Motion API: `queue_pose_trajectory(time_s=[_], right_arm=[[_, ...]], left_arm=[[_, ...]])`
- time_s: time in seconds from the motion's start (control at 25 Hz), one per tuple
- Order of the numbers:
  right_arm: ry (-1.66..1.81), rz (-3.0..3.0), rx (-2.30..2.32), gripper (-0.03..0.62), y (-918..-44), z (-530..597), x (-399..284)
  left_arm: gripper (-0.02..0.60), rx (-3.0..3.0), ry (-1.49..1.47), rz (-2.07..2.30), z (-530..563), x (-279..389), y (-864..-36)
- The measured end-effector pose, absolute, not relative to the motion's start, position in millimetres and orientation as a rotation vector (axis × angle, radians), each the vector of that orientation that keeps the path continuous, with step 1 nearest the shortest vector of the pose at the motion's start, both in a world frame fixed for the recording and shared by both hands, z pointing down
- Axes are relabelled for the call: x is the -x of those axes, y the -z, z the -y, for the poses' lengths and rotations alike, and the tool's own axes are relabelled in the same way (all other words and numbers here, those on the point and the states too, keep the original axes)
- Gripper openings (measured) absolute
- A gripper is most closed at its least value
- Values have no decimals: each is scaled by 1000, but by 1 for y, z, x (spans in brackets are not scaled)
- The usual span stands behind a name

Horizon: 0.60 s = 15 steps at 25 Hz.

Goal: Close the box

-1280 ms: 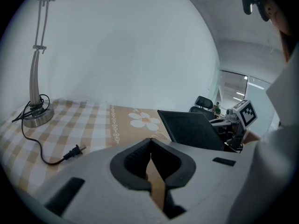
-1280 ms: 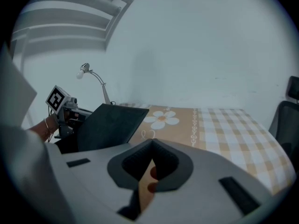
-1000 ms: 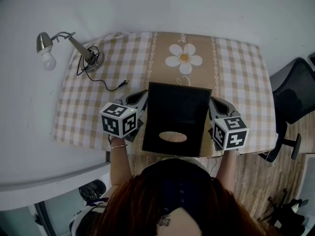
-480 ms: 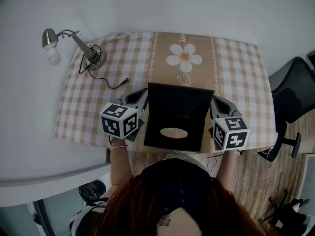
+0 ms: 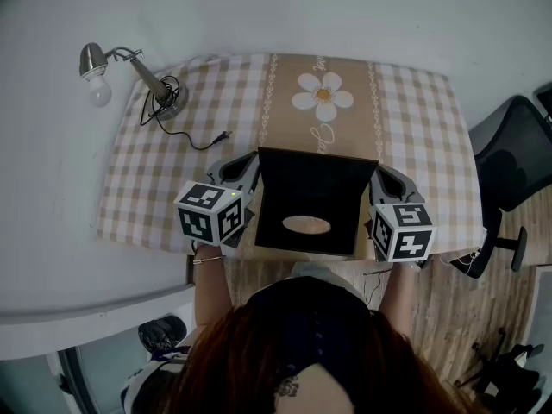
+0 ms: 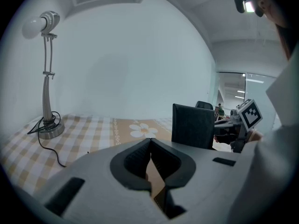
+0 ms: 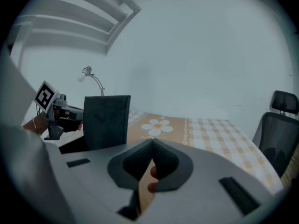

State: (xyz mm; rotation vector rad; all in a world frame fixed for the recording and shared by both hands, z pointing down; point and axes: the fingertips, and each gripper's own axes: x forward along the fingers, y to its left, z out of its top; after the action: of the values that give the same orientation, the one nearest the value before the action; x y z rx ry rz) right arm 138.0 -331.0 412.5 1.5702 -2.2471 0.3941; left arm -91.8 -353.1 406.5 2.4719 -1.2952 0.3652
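Left tool (image 6: pixel 150 143) and right tool (image 7: pixel 152 148) each clamp a tan cardboard flap (image 6: pixel 157 183), likely steadying the black cardboard box (image 5: pixel 309 198) while its oval-holed lid (image 6: pixel 193 125) stands upright, not yet shut.

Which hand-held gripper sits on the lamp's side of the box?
The left hand-held gripper: the desk lamp stands beyond it. The right hand-held gripper is across the box, toward the chair.
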Motion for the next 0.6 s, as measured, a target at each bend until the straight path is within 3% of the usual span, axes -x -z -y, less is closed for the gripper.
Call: queue_pose_trajectory(time_s=[0.6], right_arm=[[-437,2202,-1658,17,-411,306,-139]], left_arm=[[28,-2477,-373,1344,328,96,-400]])
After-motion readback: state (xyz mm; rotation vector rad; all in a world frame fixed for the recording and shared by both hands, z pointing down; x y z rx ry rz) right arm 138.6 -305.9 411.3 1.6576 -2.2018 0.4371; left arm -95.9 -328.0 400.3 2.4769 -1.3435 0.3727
